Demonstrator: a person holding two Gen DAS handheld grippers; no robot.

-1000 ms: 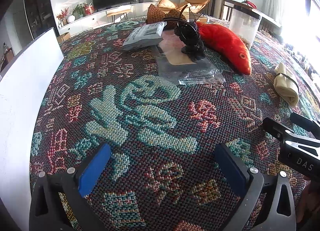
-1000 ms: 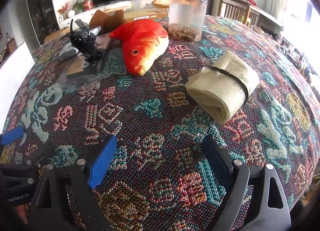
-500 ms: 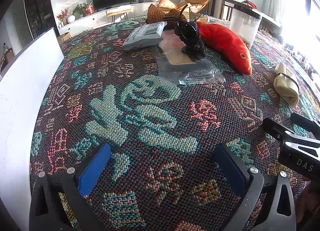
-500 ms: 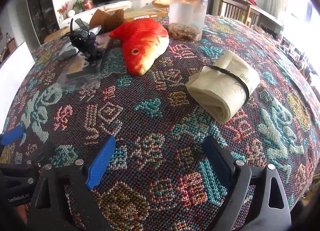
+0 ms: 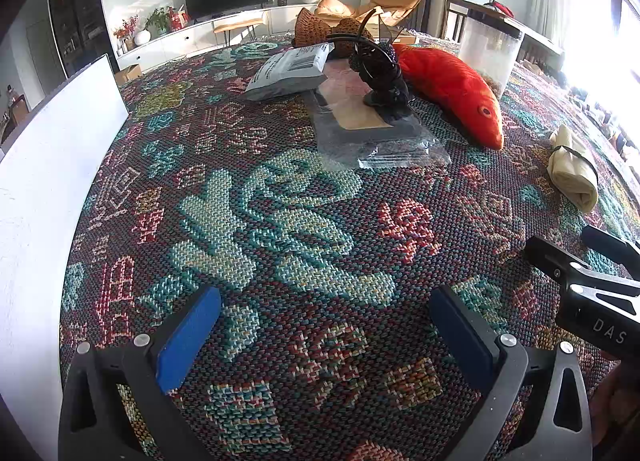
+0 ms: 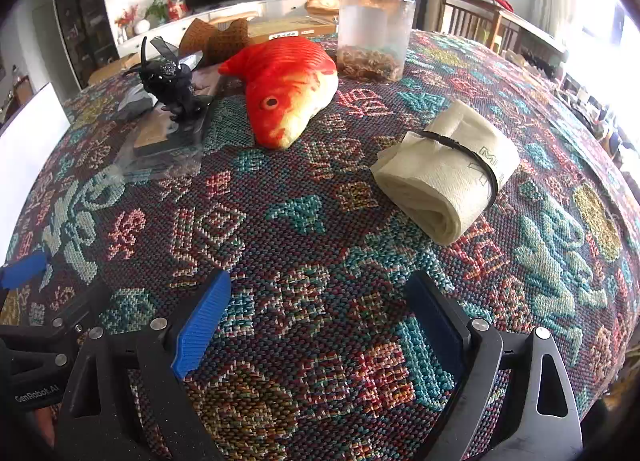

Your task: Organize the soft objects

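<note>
Both grippers hang wide apart and empty over the woven tablecloth (image 6: pixel 320 221): the left gripper (image 5: pixel 324 325) near the white board (image 5: pixel 44 165), the right gripper (image 6: pixel 320 309) just short of the rolled cream cloth (image 6: pixel 444 177). The plush red fish (image 6: pixel 288 89) lies farther off, beside the clear jar (image 6: pixel 374 25). Both soft pieces look light and squashy; the roll seems best pinched across its banded middle

tablecloth (image 6: pixel 320 245): coarse woven | fish (image 6: pixel 288 85): plush | jar (image 6: pixel 374 29): clear plastic
</note>
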